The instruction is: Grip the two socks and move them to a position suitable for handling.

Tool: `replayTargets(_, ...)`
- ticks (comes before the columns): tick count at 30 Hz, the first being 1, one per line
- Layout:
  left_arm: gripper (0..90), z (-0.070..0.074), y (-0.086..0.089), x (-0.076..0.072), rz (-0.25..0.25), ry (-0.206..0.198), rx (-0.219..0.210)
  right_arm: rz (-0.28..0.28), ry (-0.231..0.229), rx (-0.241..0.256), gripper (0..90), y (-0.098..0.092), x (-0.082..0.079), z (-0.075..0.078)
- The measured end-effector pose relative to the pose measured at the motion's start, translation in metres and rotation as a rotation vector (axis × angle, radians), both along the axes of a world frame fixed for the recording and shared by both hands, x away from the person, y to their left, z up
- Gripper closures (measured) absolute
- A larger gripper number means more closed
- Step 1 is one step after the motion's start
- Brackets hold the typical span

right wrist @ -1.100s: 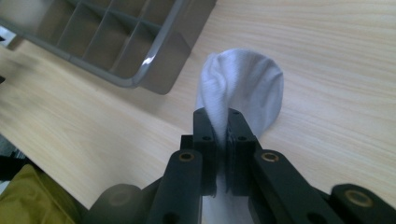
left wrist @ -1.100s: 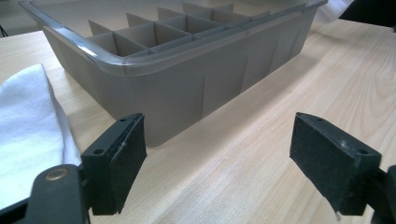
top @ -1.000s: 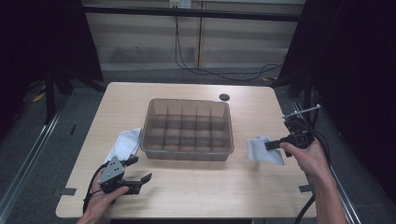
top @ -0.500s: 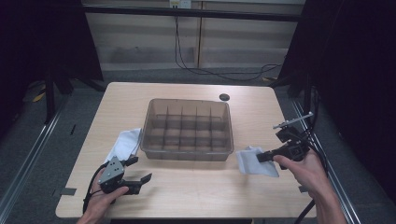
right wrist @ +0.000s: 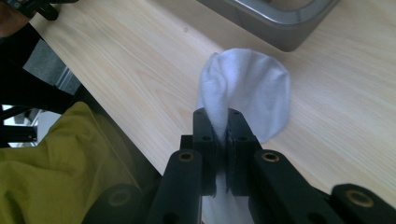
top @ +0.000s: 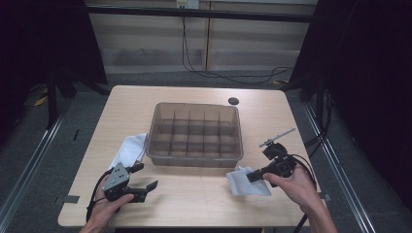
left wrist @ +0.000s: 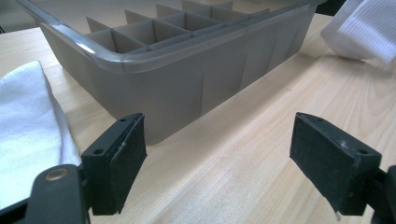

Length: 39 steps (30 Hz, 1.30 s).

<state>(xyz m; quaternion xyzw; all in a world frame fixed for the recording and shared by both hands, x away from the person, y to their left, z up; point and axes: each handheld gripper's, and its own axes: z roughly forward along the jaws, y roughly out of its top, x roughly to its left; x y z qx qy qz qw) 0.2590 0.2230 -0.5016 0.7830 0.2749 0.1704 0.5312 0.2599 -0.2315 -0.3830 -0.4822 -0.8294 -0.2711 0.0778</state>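
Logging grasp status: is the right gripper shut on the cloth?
Shut: right gripper pinches the white cloth between closed jaws.

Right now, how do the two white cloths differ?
The right cloth is pinched in the shut right tongs, bunched, near the bin's front right corner. The left cloth lies loose beside the bin's left front, untouched by the open left tongs. Both are white.

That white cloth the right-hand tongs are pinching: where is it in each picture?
High view: the small white folded cloth lies on the table's near right, pinched by the right tongs.
Left gripper view: it sits at the top right corner.
Right gripper view: it is at the centre, between the shut jaws.
Shared landmark: the grey plastic divided tray.
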Motion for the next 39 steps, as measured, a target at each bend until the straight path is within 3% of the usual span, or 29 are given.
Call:
replayTargets(13, 18.2, 0.000, 0.000, 0.000, 0.000, 0.005, 0.004, 0.050, 0.039, 0.021, 84.3, 0.034, 0.009, -0.047)
replayTargets(17, 18.2, 0.000, 0.000, 0.000, -0.002, 0.009, 0.004, 0.055, 0.043, 0.004, 83.8, 0.044, 0.011, -0.066)
replayTargets(27, 18.2, 0.000, 0.000, 0.000, 0.000, 0.009, 0.006, 0.054, 0.022, -0.050, 81.5, 0.059, 0.007, -0.095)
replayTargets(28, 18.2, 0.000, 0.000, 0.000, 0.000, 0.010, 0.007, 0.052, 0.022, -0.025, 80.6, 0.058, 0.007, -0.097)
replayTargets(33, 18.2, 0.000, 0.000, 0.000, 0.000, 0.015, 0.006, 0.059, 0.001, 0.000, 71.6, 0.058, 0.001, -0.091)
replayTargets(39, 18.2, 0.000, 0.000, 0.000, 0.002, 0.019, 0.008, 0.033, -0.059, 0.022, 57.3, 0.052, -0.003, -0.071)
